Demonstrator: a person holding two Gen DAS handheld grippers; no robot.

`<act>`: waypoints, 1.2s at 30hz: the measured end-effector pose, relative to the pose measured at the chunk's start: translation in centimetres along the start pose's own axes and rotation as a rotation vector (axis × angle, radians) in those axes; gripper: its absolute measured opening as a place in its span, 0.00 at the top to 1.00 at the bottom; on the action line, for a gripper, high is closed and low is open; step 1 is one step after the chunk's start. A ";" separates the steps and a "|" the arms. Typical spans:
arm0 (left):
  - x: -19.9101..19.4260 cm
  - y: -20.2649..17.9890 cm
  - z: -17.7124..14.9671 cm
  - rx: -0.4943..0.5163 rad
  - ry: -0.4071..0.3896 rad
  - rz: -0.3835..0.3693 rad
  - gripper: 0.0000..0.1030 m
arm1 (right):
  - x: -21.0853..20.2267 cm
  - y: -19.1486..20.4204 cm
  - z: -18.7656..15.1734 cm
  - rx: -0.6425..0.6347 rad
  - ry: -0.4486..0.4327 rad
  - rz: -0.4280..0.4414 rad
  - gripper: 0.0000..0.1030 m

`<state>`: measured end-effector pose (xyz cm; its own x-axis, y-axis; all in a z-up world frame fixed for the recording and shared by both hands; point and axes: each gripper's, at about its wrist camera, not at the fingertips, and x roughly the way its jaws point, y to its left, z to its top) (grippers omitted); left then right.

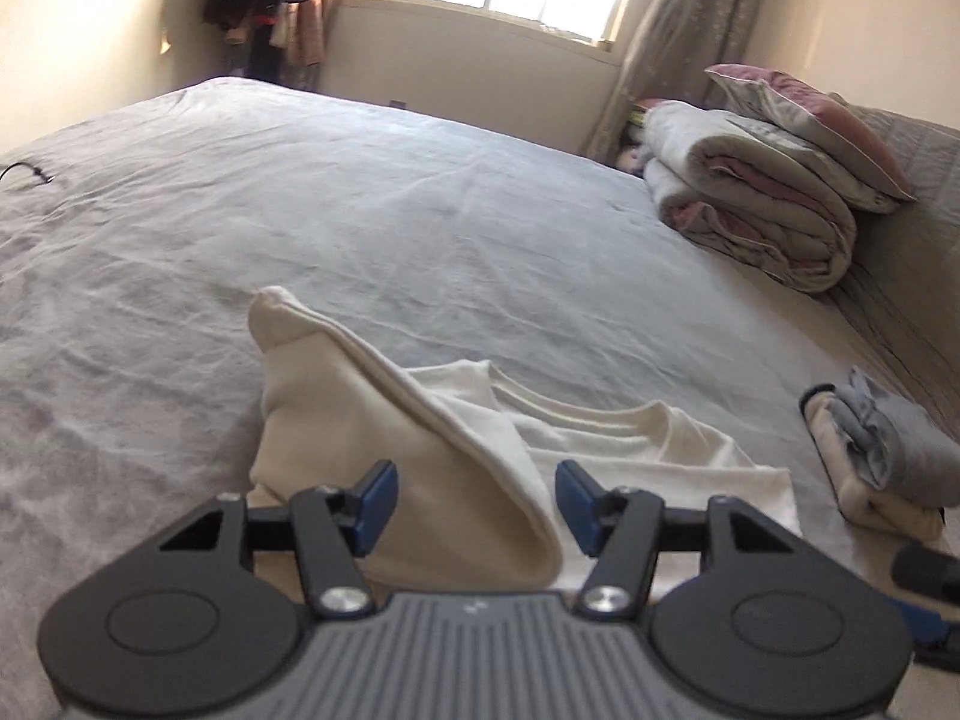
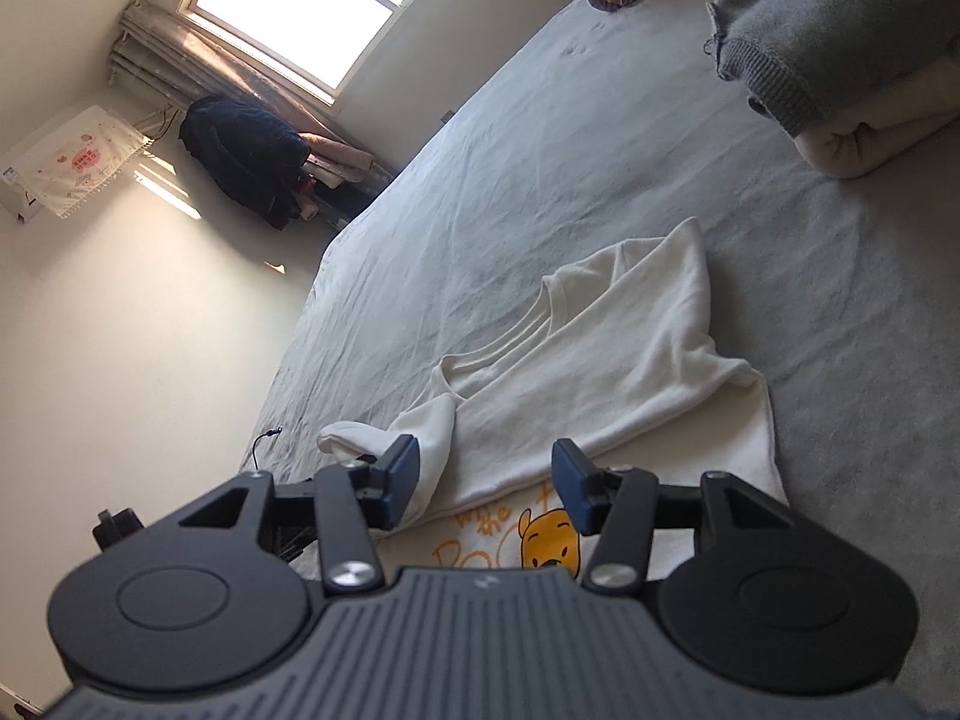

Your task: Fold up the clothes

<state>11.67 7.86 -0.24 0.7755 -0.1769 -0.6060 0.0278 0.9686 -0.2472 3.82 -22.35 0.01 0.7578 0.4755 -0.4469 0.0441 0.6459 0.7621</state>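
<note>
Sweatshirt (image 2: 600, 372), cream w/ bear print, lies mid-frame on grey bed (image 1: 420, 210). My left claw (image 1: 477, 501) & right claw (image 2: 486, 483) both released, gripping nothing.

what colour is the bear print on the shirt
Yellow bear with orange lettering, on the cream shirt; the right wrist view shows it best.

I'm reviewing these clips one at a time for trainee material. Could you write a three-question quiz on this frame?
1. True or false: the left gripper is clamped on the cream long-sleeved sweatshirt.
2. What is printed on the sweatshirt's front?
3. The folded grey knit sweater rests on: A) bare grey bedsheet B) a folded cream garment C) a pillow

Key: 1 false, both it and the right gripper are open; 2 a yellow cartoon bear with orange lettering; 3 B.
</note>
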 end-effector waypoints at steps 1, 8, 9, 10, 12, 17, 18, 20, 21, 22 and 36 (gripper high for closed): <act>0.4 0.2 0.4 -0.021 0.002 0.017 0.42 | 0.1 -0.1 0.2 0.009 0.000 0.000 0.48; 2.2 0.1 3.6 -0.069 -0.002 0.116 0.43 | -0.5 -0.7 1.2 0.078 -0.005 0.018 0.48; 2.6 0.0 3.9 -0.070 0.003 0.129 0.43 | -0.6 -0.8 1.2 0.087 -0.007 0.021 0.48; 3.1 -0.1 4.1 -0.070 0.007 0.143 0.44 | -0.6 -1.0 1.3 0.096 -0.008 0.022 0.48; 3.8 -0.3 4.5 -0.076 0.011 0.177 0.47 | -0.7 -1.2 1.4 0.108 -0.007 0.024 0.48; 4.8 -0.4 4.7 -0.075 0.021 0.268 0.91 | -0.5 -1.5 1.5 0.123 -0.002 0.016 0.48; 4.6 -0.5 4.8 -0.076 0.012 0.254 0.96 | -0.4 -1.6 1.5 0.123 0.000 0.013 0.48; 3.9 -0.9 4.8 -0.078 -0.021 0.215 0.96 | -0.1 -1.7 1.4 0.124 0.007 0.000 0.47; 3.5 -1.2 4.7 -0.076 -0.043 0.191 0.96 | 0.0 -1.8 1.3 0.124 0.012 -0.009 0.47; 3.0 -1.7 4.7 -0.064 -0.065 0.163 0.96 | 0.2 -1.9 1.3 0.125 0.017 -0.017 0.47; -0.2 -8.8 1.8 0.046 -0.076 -0.313 0.96 | -0.3 -3.8 1.4 0.207 -0.030 -0.051 0.46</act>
<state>12.40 -0.30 3.36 0.7696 -0.4552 -0.4478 0.2994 0.8767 -0.3766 4.29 -25.81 -2.09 0.7700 0.4254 -0.4755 0.2134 0.5306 0.8203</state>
